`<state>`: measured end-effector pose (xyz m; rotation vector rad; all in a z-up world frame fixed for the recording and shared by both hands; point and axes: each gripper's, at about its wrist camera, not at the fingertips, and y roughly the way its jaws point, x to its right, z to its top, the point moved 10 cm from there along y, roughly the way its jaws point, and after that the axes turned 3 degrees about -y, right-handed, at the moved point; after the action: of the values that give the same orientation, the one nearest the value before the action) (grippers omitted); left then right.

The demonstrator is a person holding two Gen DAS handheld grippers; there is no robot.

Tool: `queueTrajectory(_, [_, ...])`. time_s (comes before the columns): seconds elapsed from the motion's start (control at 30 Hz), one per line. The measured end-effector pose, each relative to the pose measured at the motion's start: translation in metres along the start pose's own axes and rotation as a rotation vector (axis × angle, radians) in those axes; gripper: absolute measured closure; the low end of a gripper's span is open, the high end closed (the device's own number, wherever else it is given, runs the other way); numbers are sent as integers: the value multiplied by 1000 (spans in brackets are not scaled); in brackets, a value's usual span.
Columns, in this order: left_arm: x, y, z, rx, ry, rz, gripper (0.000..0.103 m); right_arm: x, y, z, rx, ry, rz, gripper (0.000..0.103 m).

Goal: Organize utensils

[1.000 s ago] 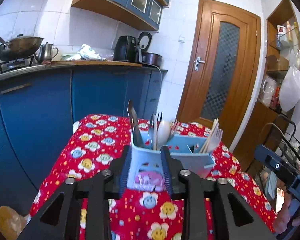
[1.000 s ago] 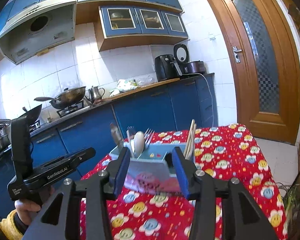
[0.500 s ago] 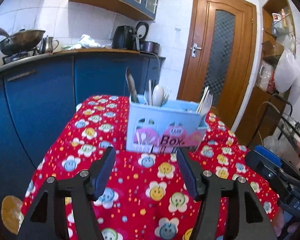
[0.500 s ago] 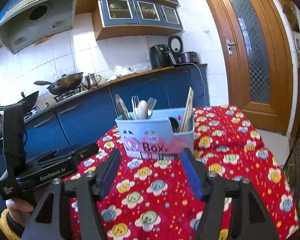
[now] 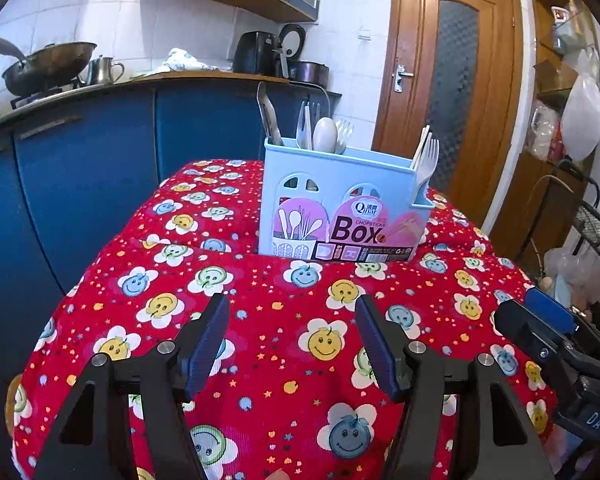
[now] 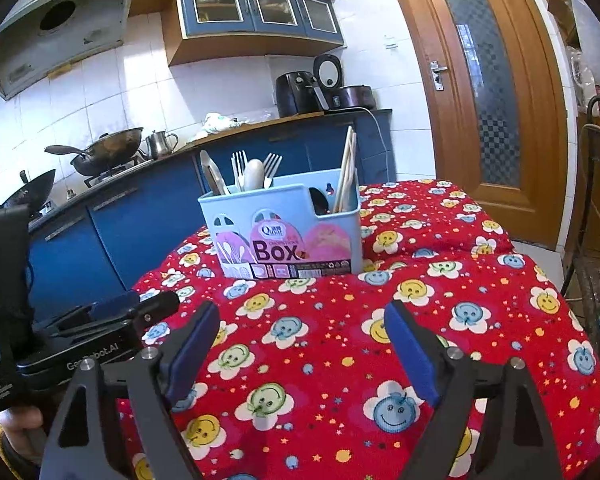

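Note:
A light blue utensil box (image 5: 342,204) labelled "Box" stands upright on the red smiley-flower tablecloth (image 5: 284,320); it also shows in the right wrist view (image 6: 284,232). It holds a knife (image 5: 269,116), forks, a white spoon (image 5: 325,135) and chopsticks (image 6: 346,176) in separate compartments. My left gripper (image 5: 292,338) is open and empty, a short way in front of the box. My right gripper (image 6: 302,344) is open and empty, also in front of the box. The left gripper's body (image 6: 80,344) shows at the right wrist view's lower left.
Blue kitchen cabinets (image 5: 100,152) with a wok (image 5: 48,64), kettle and air fryer (image 5: 256,54) stand behind the table. A wooden door (image 5: 452,92) is at the back right. A shelf and wire rack (image 5: 596,232) stand at the right.
Both grippers let go of the box, opened wide and drew back from it toward the table's near side. The box now stands free on the cloth.

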<state>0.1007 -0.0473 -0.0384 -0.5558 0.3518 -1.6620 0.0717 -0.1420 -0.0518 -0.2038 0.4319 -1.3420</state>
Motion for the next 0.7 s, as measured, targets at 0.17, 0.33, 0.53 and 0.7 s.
queueTrajectory(0.17, [1,1,-2,10,9,7,37,0,3,-7,3,-8,-16,17])
queueTrajectory(0.33, [3,3,-4,7,12,10,37,0,7,-10,-8,-11,-18,17])
queueTrajectory(0.53, [3,5,-5,4,11,10,37,2,8,-12,-9,-7,-16,17])
queueTrajectory(0.7, [3,6,-6,3,9,9,37,2,8,-12,-10,-10,-17,17])
